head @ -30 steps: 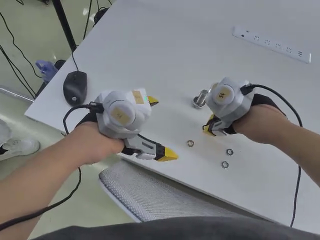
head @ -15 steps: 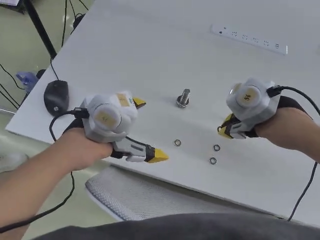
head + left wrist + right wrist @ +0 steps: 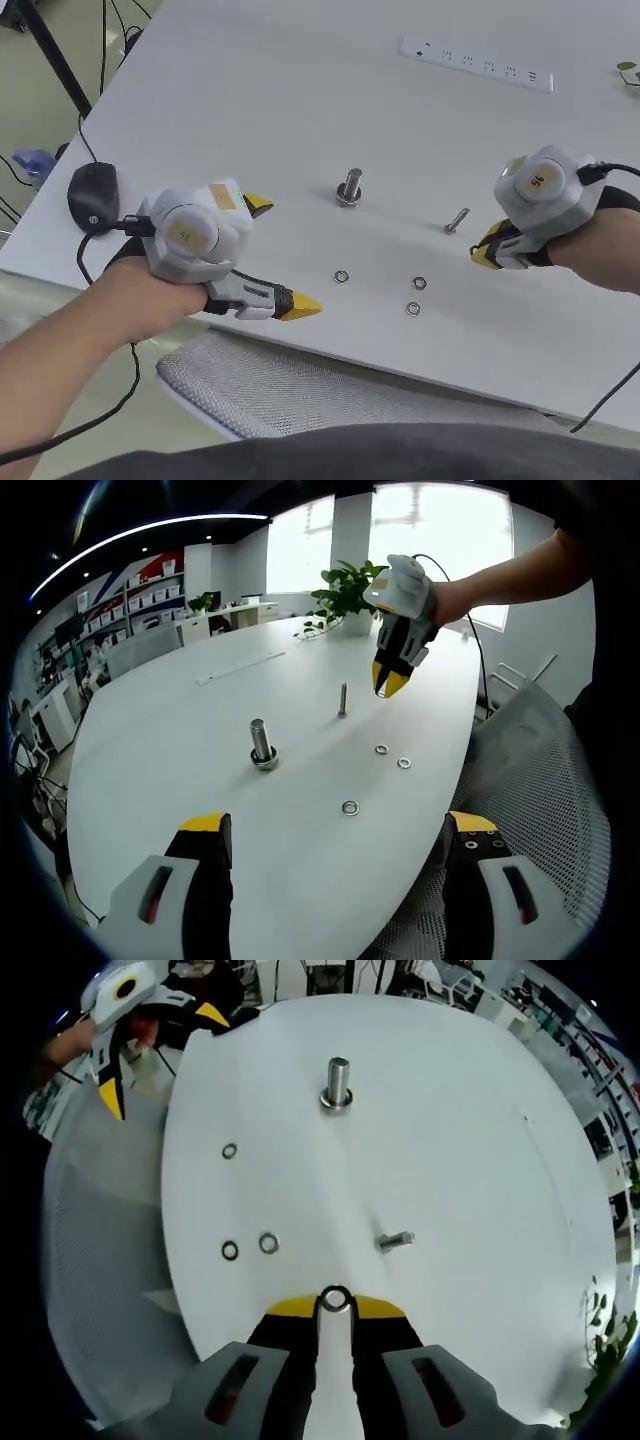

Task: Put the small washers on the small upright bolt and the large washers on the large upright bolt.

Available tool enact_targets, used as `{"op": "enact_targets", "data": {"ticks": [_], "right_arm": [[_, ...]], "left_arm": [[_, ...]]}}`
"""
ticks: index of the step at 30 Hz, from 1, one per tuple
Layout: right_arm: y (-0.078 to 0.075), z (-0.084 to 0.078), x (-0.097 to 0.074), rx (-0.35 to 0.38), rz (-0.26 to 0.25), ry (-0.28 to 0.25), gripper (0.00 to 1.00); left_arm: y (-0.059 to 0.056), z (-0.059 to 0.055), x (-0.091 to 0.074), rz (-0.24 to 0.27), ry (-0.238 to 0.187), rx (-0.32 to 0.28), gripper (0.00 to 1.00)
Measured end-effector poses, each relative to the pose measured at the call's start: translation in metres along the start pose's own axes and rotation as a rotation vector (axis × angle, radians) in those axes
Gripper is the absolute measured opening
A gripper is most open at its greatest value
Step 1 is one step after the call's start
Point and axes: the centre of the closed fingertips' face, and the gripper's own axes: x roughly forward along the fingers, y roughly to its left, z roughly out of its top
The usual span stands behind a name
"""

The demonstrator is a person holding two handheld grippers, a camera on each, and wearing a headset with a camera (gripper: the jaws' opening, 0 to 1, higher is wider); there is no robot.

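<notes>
Head view: nearest, at six o'clock, a grey mesh chair [image 3: 300,385] sits under the edge of the white table [image 3: 300,100]. Over that edge, at eight o'clock, the left gripper [image 3: 281,255] hangs with its yellow-tipped jaws spread wide and nothing between them.

Just beyond, near the centre, three washers lie flat on the table. There is a lone washer [image 3: 342,276] and, at its three o'clock, a second washer [image 3: 420,283] with a third washer [image 3: 413,308] just beside it.

At three o'clock the right gripper [image 3: 487,255] is above the table, well apart from the left one. In the right gripper view its jaws pinch a held washer [image 3: 336,1299], whose hole faces that camera. I cannot tell whether this one is small or large.

Farther out, the small bolt [image 3: 456,221] stands at eleven o'clock of the right gripper's tips, near but not touching. The large bolt [image 3: 349,187] stands upright at ten o'clock of the small bolt.

A black mouse [image 3: 92,195] lies at nine o'clock by the table's left edge. Farthest, at one o'clock, lies a white power strip [image 3: 476,63].
</notes>
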Motion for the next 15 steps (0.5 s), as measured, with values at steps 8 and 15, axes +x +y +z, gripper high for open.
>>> {"op": "enact_targets", "data": {"ticks": [8,15], "right_arm": [[-0.02,0.012,-0.005,0.006,-0.027,-0.018,0.12],[-0.039,0.028,-0.01,-0.005,-0.049,-0.03,0.12]], "left_arm": [[0.002,0.003,0.001,0.006,-0.001,-0.003,0.87],[0.004,0.005,0.003,0.004,0.004,-0.002,0.86]]}}
